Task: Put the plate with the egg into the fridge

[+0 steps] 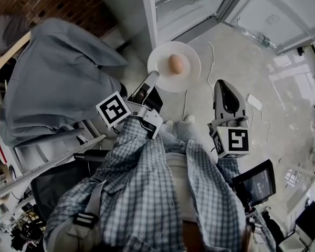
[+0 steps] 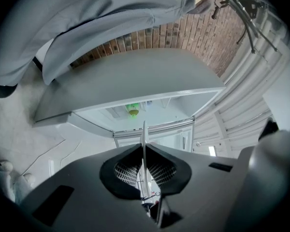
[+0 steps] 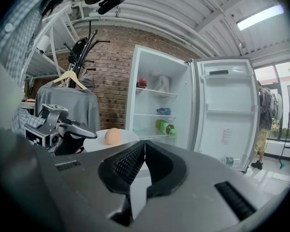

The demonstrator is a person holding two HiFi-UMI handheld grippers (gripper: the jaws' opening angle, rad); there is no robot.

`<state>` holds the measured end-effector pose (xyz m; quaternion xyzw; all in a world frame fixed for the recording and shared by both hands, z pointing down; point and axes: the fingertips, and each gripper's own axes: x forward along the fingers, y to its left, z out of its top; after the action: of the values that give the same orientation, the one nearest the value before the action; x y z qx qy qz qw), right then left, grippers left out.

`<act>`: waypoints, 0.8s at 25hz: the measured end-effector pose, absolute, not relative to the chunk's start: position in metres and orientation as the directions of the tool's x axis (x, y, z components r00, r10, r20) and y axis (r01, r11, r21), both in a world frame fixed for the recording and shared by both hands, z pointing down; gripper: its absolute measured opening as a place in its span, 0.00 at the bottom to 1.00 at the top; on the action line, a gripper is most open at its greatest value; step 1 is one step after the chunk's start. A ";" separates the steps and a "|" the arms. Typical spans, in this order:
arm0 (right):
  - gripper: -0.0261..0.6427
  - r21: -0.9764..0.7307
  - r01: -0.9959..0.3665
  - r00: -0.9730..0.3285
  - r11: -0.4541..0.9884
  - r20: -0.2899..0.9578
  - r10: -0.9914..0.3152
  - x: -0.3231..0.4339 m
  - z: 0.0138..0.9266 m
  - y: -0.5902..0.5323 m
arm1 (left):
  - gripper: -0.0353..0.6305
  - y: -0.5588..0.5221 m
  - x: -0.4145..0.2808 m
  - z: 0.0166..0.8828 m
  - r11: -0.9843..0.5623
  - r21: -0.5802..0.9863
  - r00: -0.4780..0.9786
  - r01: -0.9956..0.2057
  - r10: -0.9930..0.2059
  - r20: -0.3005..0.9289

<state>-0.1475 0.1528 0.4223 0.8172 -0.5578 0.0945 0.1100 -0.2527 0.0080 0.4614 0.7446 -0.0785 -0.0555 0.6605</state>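
Note:
A white plate (image 1: 189, 70) with a brown egg (image 1: 175, 63) on it hangs level in front of the open fridge (image 1: 185, 4). My left gripper (image 1: 153, 77) is shut on the plate's near left rim. In the left gripper view the plate (image 2: 144, 130) shows edge-on as a thin white line pinched between the jaws of the left gripper (image 2: 144, 151). My right gripper (image 1: 224, 88) is to the right of the plate, shut and empty. In the right gripper view the shut right gripper (image 3: 144, 146) points at the fridge (image 3: 157, 98), with plate (image 3: 128, 137), egg (image 3: 112, 136) and left gripper (image 3: 84, 135) at left.
The fridge door (image 3: 225, 110) stands wide open to the right. A green bottle (image 3: 165, 127) and other items lie on the shelves. A grey garment (image 1: 52, 83) on a hanger hangs at left. Cables (image 1: 210, 62) and a white adapter (image 1: 253, 102) lie on the floor. A person (image 3: 264, 124) stands far right.

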 end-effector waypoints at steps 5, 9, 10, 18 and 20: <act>0.05 0.071 -0.928 0.372 -0.366 0.229 -0.900 -0.139 0.418 0.154 | 0.09 0.010 -0.244 0.461 -0.121 0.991 0.984 -0.047 -0.177 0.025; 0.05 0.064 -0.930 0.368 -0.363 0.232 -0.900 -0.129 0.421 0.155 | 0.09 0.011 -0.237 0.463 -0.121 0.991 0.983 -0.053 -0.182 0.030; 0.05 0.058 -0.930 0.366 -0.362 0.231 -0.902 -0.125 0.421 0.155 | 0.09 0.012 -0.234 0.464 -0.118 0.991 0.982 -0.055 -0.186 0.032; 0.05 0.065 -0.947 0.320 -0.314 0.246 -0.915 -0.082 0.427 0.148 | 0.09 0.008 -0.196 0.464 -0.115 0.992 0.973 -0.061 -0.229 0.034; 0.05 0.058 -0.951 0.310 -0.305 0.231 -0.922 -0.068 0.424 0.144 | 0.09 0.008 -0.182 0.465 -0.107 0.992 0.970 -0.060 -0.243 0.033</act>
<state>-0.0679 0.1442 0.4237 0.8040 -0.5824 0.0771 0.0920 -0.1820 0.0082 0.4652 0.7409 -0.1022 -0.0691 0.6602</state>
